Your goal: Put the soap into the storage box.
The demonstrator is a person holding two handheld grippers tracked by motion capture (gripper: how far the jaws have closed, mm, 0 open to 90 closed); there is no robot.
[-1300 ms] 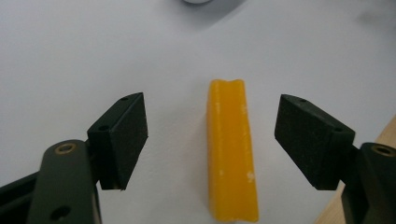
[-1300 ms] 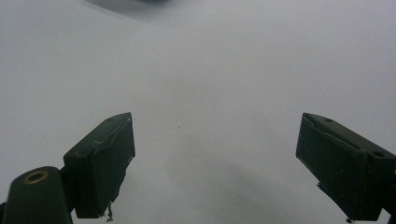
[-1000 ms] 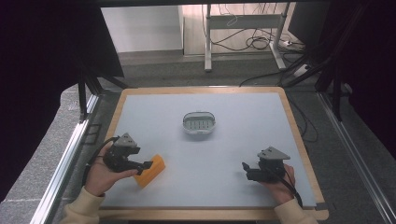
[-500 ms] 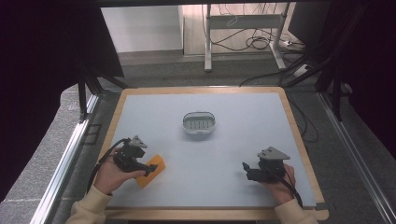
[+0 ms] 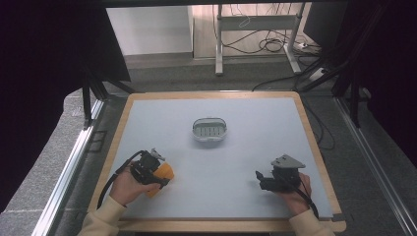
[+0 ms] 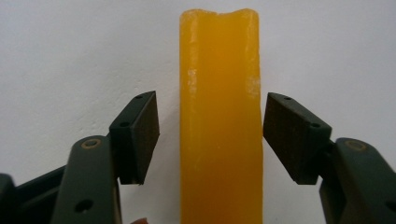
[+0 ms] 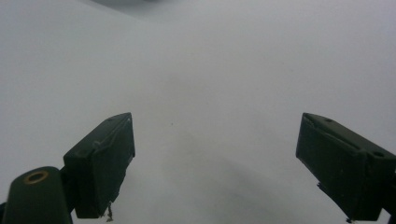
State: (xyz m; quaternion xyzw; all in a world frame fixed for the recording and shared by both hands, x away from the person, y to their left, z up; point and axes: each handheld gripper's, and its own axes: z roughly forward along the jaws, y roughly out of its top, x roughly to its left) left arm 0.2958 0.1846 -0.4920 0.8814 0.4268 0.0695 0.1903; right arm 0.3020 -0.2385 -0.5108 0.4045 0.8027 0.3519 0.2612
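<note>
Left tongs (image 6: 211, 140) closing around a smooth, waxy, orange-yellow soap bar (image 6: 220, 116)

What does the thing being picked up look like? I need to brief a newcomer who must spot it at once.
On the pale table top with a wooden rim, look to the near left corner, at the left hand-held gripper. The orange block lies between its closing pads, not yet clamped. It is the only brightly coloured thing; the grey basket sits mid-table.
</note>
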